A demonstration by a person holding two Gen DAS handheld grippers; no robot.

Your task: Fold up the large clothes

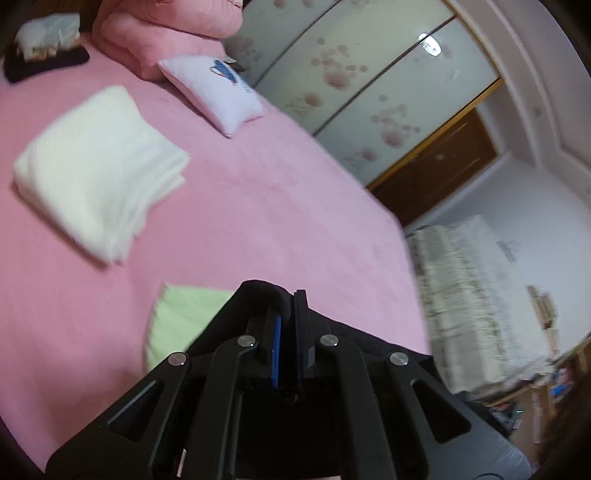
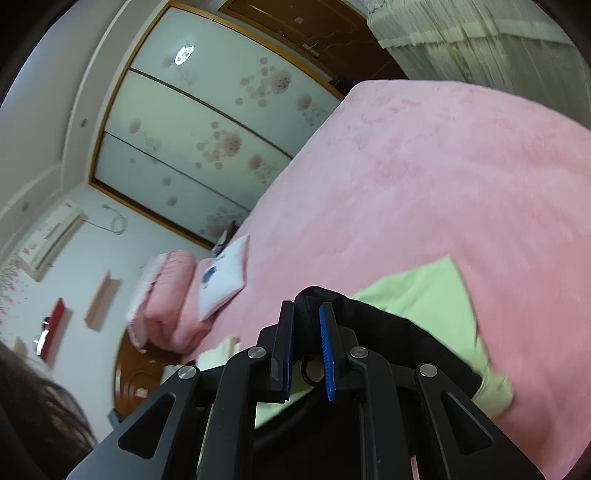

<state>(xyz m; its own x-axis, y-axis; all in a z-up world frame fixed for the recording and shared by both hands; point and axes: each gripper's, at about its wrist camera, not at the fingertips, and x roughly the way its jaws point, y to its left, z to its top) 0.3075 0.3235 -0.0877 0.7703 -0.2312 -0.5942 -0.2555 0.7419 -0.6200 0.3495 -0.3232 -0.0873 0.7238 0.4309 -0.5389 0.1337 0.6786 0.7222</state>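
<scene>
Both grippers tilted downward over the bed (image 1: pixel 258 206), each view canted hard, so my wrists sit at a slant to the mattress.

My left gripper (image 1: pixel 288 314): pads nearly together, pinched on a fold of the black garment (image 1: pixel 354 339). Cloth bunches up over the fingertips and drapes away to the right of the fingers.

My right gripper (image 2: pixel 307 321): a narrow gap between the blue pads, with a thicker wad of the same black garment (image 2: pixel 388 332) and a dark cord loop clamped between them. The cloth spills down to the right of the fingers.

The garment hangs from both grips, raised off the pink cover; how much of it trails below I cannot tell, as the gripper bodies hide it.

Under the black cloth lies a light green folded piece (image 1: pixel 181 317), flat on the cover. Further up the bed, well apart from the grippers, sits a folded white stack (image 1: pixel 99 170). Near the head: a small white pillow (image 1: pixel 218 92) leaning against a rolled pink quilt (image 1: pixel 166 33). Wardrobe doors (image 1: pixel 362 85) with a floral print run along the far side of the bed.
</scene>
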